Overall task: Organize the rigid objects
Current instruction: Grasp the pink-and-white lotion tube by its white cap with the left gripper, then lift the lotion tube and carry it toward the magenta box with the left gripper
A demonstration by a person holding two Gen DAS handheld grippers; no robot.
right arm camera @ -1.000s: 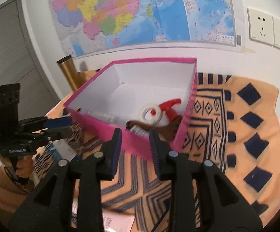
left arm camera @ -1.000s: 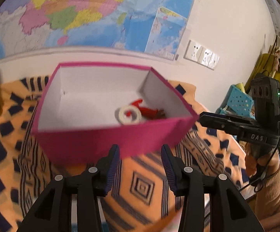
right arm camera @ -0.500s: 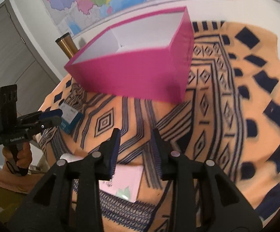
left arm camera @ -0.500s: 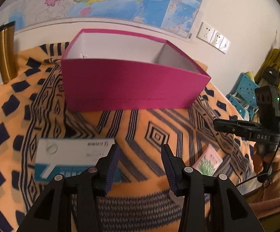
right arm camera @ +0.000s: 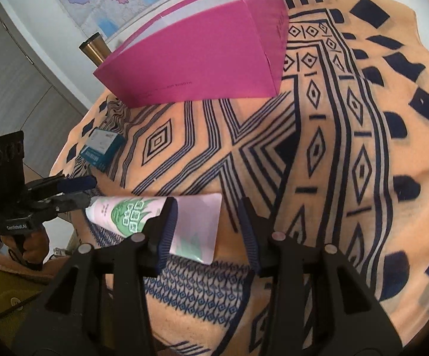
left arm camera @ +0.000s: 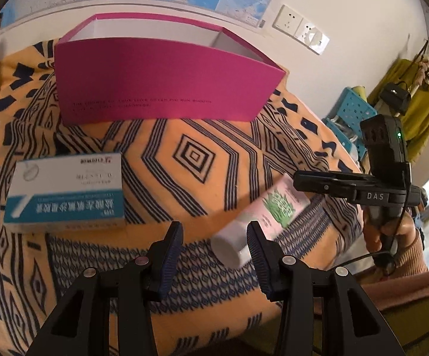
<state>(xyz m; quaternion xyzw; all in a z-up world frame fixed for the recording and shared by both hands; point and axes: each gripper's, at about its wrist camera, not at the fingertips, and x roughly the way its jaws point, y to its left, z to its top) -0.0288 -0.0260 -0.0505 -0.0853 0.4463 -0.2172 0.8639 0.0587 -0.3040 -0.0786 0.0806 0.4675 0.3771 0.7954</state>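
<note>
- Jaws of the left gripper [left arm camera: 214, 250] in the left wrist view stand partly apart with nothing between the pads. The white capped end of the pale pink squeeze tube with green leaf print [left arm camera: 261, 216] lies just beside its right finger, on the orange patterned blanket [left arm camera: 193, 157]. A descent from here could nudge the cap and roll the tube. This gripper tilts downward; the white and teal cardboard box [left arm camera: 66, 190] lies to its left, with the open magenta cardboard box [left arm camera: 167, 80] beyond.
- Right wrist view: the right gripper [right arm camera: 208, 222] is opening, empty. Its left finger overlaps the tube [right arm camera: 193, 228]; closing there may catch only the flat crimped end and slip. It angles down.
</note>
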